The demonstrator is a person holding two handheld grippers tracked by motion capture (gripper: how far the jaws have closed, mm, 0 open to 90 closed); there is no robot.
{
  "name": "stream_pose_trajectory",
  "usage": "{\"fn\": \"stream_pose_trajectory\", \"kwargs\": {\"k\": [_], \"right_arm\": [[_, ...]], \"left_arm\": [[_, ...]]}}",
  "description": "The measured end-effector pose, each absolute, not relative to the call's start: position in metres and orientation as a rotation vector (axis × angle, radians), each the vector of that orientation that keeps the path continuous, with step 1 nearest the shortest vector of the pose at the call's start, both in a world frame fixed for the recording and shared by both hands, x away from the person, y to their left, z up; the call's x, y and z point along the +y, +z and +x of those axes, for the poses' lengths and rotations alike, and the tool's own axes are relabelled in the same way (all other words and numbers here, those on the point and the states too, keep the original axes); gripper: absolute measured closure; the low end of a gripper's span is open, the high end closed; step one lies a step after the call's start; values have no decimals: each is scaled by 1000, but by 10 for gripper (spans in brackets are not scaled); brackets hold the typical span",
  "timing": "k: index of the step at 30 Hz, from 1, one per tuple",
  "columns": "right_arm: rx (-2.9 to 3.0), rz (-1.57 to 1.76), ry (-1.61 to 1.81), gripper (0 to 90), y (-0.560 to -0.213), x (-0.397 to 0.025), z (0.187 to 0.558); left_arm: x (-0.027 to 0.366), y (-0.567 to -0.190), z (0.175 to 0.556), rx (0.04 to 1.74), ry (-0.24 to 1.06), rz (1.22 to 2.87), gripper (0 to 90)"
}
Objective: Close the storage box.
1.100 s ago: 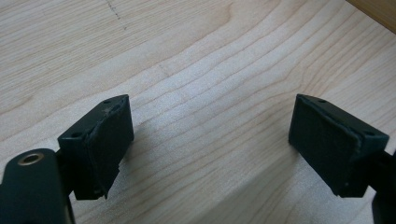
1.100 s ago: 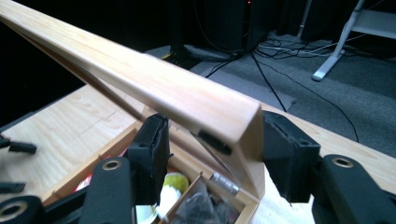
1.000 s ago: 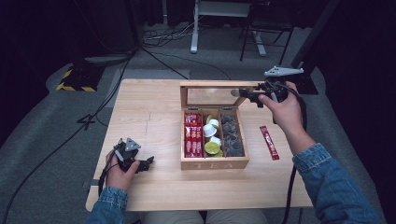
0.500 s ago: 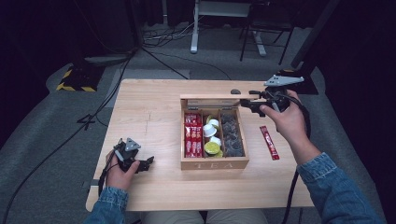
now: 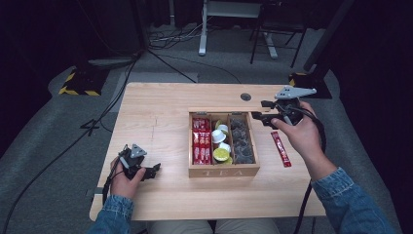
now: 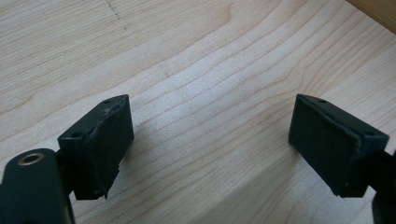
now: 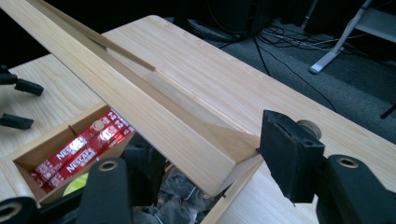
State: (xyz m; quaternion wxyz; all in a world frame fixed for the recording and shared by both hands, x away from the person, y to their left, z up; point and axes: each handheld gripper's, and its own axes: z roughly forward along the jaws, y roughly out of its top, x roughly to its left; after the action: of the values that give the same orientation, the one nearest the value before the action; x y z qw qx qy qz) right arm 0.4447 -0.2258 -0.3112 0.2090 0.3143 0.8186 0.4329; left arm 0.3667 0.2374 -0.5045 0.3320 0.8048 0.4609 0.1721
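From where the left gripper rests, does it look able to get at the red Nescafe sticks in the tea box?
Probably yes. The left gripper sits open on bare table left of the tea box; the Nescafe sticks fill its nearest compartment, uncovered, since the right gripper has the lid raised at the back.

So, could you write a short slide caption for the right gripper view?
Right gripper at the corner of the tea box's raised lid, red sachets below.

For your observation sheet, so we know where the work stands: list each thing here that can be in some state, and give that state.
Tea box: open, compartments filled.
Lid: raised, tilted, its corner between the right gripper's jaws.
Right gripper: open around the lid's corner.
Left gripper: open, holding nothing, low over the table.
Red sachet: flat on the table beside the box.
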Motion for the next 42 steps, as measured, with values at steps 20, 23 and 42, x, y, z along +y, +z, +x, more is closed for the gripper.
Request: {"fn": "stream_pose_trajectory", "kwargs": {"k": [20,23,42], "right_arm": [[2299,835,1122,415,-327,-226,417],[2303,824,1108,413,-329,-226,412],[2336,790,1042,386,-357,-228,386]], "left_arm": [[237,-505,367,1206,451,2099,142],[237,-505,367,1203,452,2104,142],[237,-505,367,1204,452,2102,142]]}}
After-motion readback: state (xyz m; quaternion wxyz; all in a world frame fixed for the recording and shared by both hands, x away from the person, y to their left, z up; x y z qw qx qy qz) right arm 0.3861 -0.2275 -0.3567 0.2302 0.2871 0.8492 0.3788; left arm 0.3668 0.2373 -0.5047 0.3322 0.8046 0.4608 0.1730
